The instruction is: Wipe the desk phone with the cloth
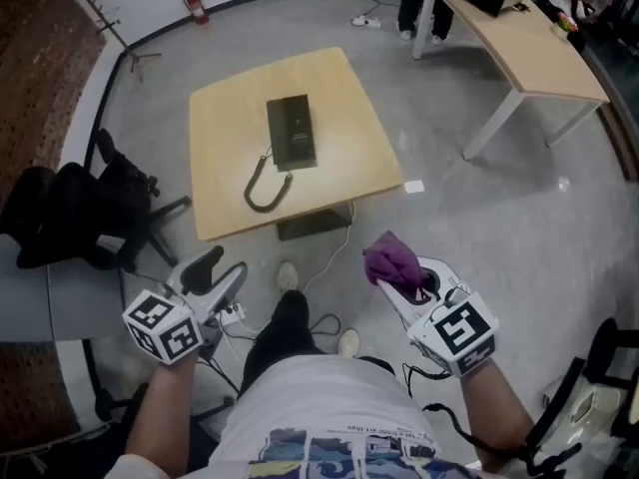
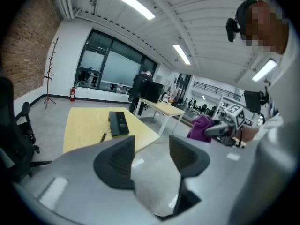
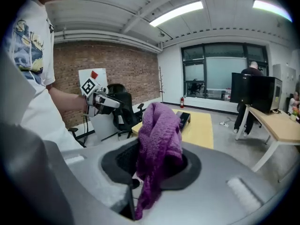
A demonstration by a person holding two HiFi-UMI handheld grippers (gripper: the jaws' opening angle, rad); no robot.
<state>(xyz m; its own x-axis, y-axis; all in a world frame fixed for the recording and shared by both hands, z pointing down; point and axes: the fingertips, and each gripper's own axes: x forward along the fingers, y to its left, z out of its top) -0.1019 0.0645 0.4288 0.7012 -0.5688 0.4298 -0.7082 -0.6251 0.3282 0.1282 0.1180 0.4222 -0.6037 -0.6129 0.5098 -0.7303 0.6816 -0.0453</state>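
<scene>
The main risk from here was the desk phone [image 1: 291,133] sliding under the wipe. It lay flat and unbraced near the middle of the wooden table [image 1: 225,118] in the upper centre of the head view, and a hard push with nothing steadying it would likely shove it along. A dark curved piece [image 1: 266,190] trailed from it toward the table's near edge, handset or cord I could not tell, and a careless pass might snag it and drag it off. The purple cloth [image 1: 390,258] was bunched, with a loose tail hanging below the jaws in the right gripper view, so it could catch or work loose under friction. The right gripper [image 1: 397,279], at the lower right of the head view, was clamped on that cloth, which filled the gap between its jaws. The left gripper [image 1: 221,271], at the lower left, stood with its jaws wide apart and nothing between them. Both tools were well apart from the phone.
</scene>
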